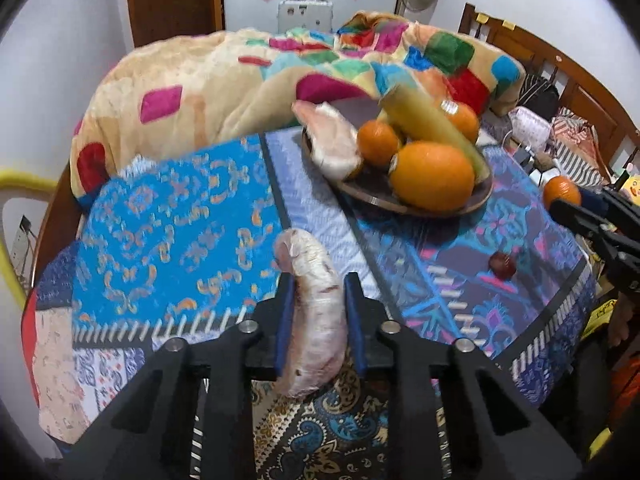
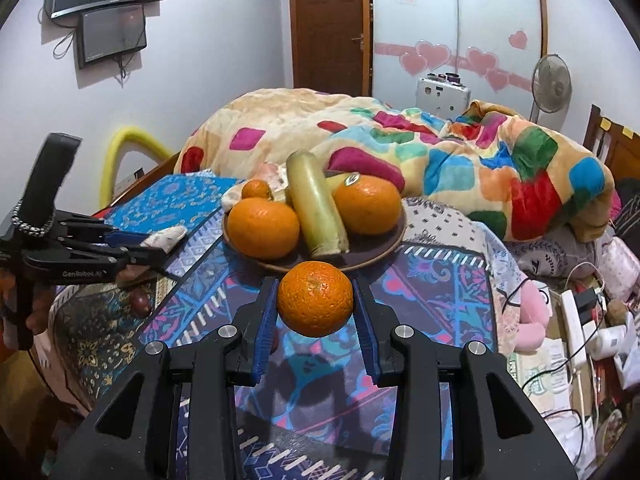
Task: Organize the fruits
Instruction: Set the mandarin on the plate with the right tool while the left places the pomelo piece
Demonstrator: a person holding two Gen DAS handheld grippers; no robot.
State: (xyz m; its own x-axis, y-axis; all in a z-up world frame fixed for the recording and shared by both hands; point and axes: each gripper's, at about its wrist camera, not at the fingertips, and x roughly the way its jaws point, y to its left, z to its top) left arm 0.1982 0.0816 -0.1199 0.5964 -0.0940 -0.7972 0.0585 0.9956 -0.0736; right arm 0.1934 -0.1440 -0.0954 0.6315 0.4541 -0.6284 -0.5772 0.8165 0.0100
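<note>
My left gripper (image 1: 318,284) is shut on a long pale pink sweet potato (image 1: 316,312) and holds it above the patterned bed cloth. My right gripper (image 2: 315,290) is shut on a small orange (image 2: 315,298), just in front of the brown plate (image 2: 372,254). The plate (image 1: 360,194) holds oranges (image 1: 432,176), a yellow-green banana-like fruit (image 2: 318,208) and another pink sweet potato (image 1: 334,140). In the right wrist view the left gripper (image 2: 152,250) with its sweet potato (image 2: 166,236) is at the left. In the left wrist view the right gripper (image 1: 560,204) with its orange (image 1: 560,190) is at the right.
A small dark red fruit (image 1: 502,265) lies on the cloth right of the left gripper; it also shows in the right wrist view (image 2: 140,303). A bunched colourful blanket (image 2: 440,152) lies behind the plate. Clutter and cables (image 2: 580,320) sit beyond the bed's right edge.
</note>
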